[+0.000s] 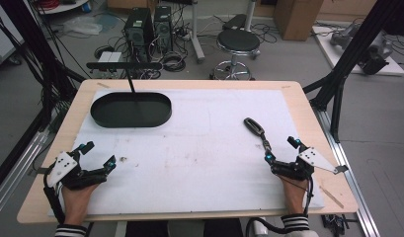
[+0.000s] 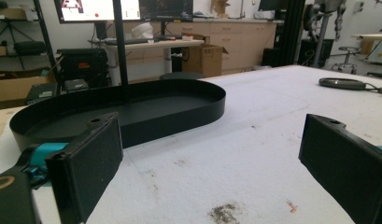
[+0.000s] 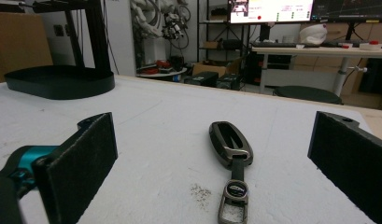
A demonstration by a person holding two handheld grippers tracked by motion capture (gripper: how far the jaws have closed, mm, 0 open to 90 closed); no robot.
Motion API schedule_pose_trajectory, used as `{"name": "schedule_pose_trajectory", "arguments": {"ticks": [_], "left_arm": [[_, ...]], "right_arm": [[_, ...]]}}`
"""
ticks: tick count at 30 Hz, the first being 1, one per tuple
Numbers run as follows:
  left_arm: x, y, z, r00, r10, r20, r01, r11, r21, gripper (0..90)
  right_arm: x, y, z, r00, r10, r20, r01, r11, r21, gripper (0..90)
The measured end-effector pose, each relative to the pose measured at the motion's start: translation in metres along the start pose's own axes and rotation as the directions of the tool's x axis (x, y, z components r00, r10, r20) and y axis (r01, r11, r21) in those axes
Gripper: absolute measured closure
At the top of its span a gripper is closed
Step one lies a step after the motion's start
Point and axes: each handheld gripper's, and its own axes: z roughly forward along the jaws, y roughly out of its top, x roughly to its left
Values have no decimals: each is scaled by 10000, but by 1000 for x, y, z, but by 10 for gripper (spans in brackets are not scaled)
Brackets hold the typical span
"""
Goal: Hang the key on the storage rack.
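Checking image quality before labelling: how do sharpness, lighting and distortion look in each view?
High view: soft and low in detail, evenly lit, table edges slightly bowed. Left gripper view: black tray fairly sharp, near jaws soft-edged. Right gripper view: key fob in focus, monitor behind it bright, shadows faint.

High view looked forward and down over the whole table [image 1: 189,148]. Each gripper view sat low, close behind its own spread jaws, facing across the white surface. Both gripper views and the high view shared the black tray [image 2: 132,109] ahead.
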Motion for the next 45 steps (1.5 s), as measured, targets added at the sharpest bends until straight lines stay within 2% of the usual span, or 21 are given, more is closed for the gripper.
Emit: {"name": "schedule_pose_trajectory", "arguments": {"ticks": [6,9,18,20,26,30,31,32,33,34,35,36,37,39,41,42,43,45], "left_arm": [[0,0,-1,10000,-12,34,12,9999,-134,65],[-1,-1,-2,10000,69,41,-68,9998,-193,65],[0,-1,-2,10000,-20,51,21,9997,-235,65],[0,-1,-2,10000,-13,41,14,9997,-235,65],[1,-1,-2,9999,-83,59,84,9997,-227,65],[1,-1,-2,9999,-93,73,94,9997,-207,65],[1,-1,-2,9999,-90,59,91,9997,-215,65],[1,-1,-2,9999,-116,12,116,9997,-195,65],[1,-1,-2,9999,-133,-10,132,9997,-208,65],[1,-1,-2,9999,-113,-2,113,9997,-193,65],[1,-1,-2,9999,-108,-2,108,9998,-195,65],[1,-1,-2,9999,-122,-5,122,9997,-208,65],[1,-1,-2,9999,-120,4,121,9997,-206,65],[1,-1,-2,9999,-120,3,120,9997,-205,65],[1,-1,-2,9999,-136,11,136,9997,-207,65],[1,-1,-2,9999,-136,11,136,9997,-207,65],[1,-1,-2,9999,-118,1,118,9997,-204,65],[1,-1,-2,9999,-125,-6,125,9997,-205,65]], "right_arm": [[-1,0,0,9998,193,14,-193,9998,-2,3],[-1,0,0,9998,200,36,-200,9998,9,3],[-1,0,0,9998,207,68,-208,9998,80,3],[-1,1,2,10000,65,51,-65,9999,124,3],[0,4,4,9998,-140,167,132,9986,511,3],[-2,14,6,9994,-206,289,182,9965,815,3],[-4,21,9,9992,-325,239,294,9925,1184,3],[-4,21,9,9992,-325,239,294,9925,1184,3],[-6,29,13,9987,-499,129,471,9850,1662,3],[-6,29,13,9987,-499,129,471,9850,1662,3],[-9,38,18,9986,-533,0,522,9783,2005,3],[-9,38,18,9986,-533,0,522,9783,2005,3],[-12,47,22,9990,-442,-95,452,9721,2300,3],[-14,51,25,9988,-453,-195,486,9692,2416,3],[-18,62,32,9976,-610,-313,674,9559,2859,3],[-18,62,32,9976,-610,-313,674,9559,2859,3],[-22,67,37,9972,-643,-390,733,9470,3129,3],[-23,69,40,9972,-594,-447,707,9429,3255,3]]}}
